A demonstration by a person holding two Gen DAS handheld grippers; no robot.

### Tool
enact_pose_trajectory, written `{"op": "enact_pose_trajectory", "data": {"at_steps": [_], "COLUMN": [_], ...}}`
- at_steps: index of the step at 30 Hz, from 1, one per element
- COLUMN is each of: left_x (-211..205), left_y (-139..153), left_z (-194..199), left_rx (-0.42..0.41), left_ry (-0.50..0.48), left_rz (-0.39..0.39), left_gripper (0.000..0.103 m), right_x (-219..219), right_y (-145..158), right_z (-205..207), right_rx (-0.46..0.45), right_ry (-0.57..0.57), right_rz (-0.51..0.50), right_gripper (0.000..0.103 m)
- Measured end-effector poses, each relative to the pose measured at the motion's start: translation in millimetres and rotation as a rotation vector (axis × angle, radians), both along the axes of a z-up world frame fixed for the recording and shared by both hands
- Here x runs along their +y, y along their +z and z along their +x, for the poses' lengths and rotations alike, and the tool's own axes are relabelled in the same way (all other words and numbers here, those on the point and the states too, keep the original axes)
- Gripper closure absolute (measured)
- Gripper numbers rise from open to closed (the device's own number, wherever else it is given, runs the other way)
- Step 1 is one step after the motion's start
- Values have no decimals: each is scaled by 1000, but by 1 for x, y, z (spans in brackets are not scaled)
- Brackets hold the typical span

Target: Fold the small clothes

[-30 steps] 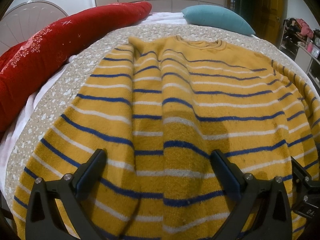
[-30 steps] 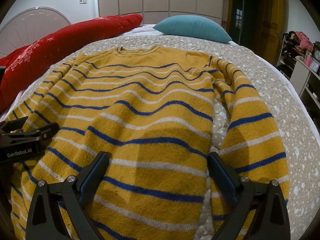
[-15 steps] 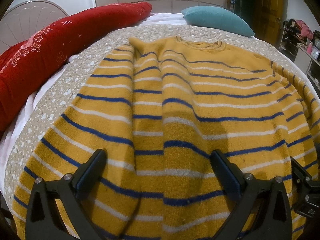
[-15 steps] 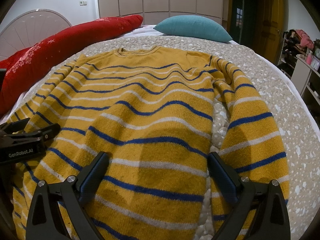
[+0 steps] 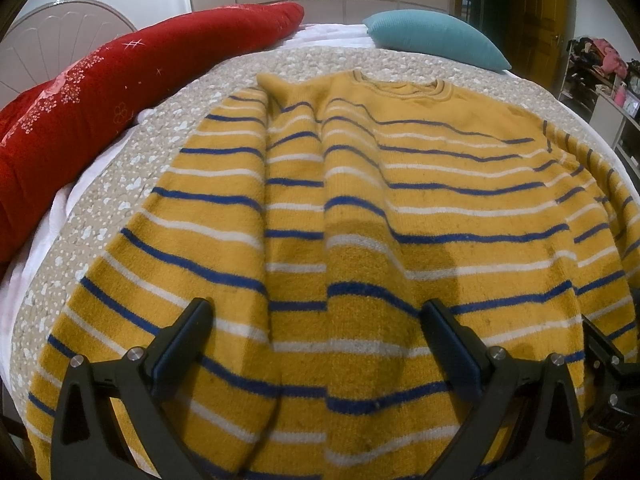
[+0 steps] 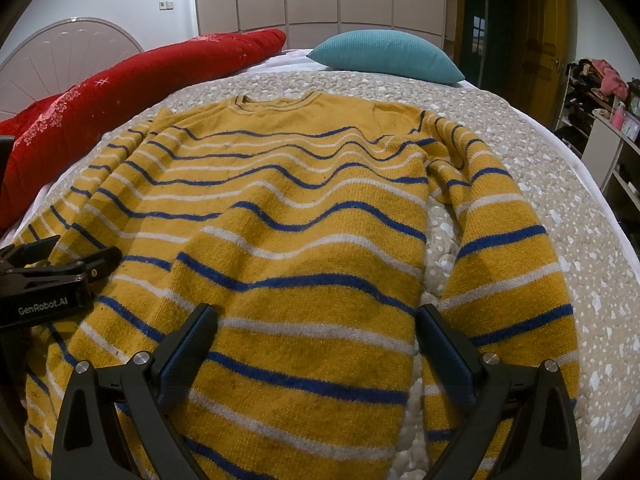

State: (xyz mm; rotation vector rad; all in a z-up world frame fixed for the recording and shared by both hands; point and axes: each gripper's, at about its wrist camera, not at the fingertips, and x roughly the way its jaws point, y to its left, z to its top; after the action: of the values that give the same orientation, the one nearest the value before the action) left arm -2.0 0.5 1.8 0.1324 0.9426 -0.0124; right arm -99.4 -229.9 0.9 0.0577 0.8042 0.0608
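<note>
Both tongs spread wide, nothing between the jaws. Left tongs hover low over the hem end of the yellow striped sweater; contact with the knit cannot be told from this view. Right tongs likewise released, poised over the hem on the side nearer the right sleeve, gripping nothing.

Sweater lies spread on the bed, straight ahead of both tongs, collar at the far end. Left sleeve lies alongside the body ahead and left of the left tongs, touching or overlapping it. Right sleeve curves out ahead and right of the right tongs, a strip of bedspread showing between it and the body. Knit carries ripples across the chest.

Progress, as judged: at the start. Garment laid out, no fold visible. Sleeves and body all left to fold.

Beyond the collar: teal pillow; red bolster far left of the left tongs.
</note>
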Motion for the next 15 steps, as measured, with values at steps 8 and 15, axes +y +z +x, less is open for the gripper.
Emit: {"op": "enact_pose_trajectory", "data": {"at_steps": [8, 15], "left_x": [-4, -6], "left_y": [-2, 0], "left_z": [5, 3], "left_rx": [53, 20], "left_ry": [-1, 2], "left_rz": [9, 32], "left_gripper": [0, 0], "right_x": [-1, -4], "right_y": [0, 0], "right_z": [0, -2], "right_rx": [2, -2], "right_ry": [10, 17], "right_rz": [14, 33], "right_gripper": [1, 1]}}
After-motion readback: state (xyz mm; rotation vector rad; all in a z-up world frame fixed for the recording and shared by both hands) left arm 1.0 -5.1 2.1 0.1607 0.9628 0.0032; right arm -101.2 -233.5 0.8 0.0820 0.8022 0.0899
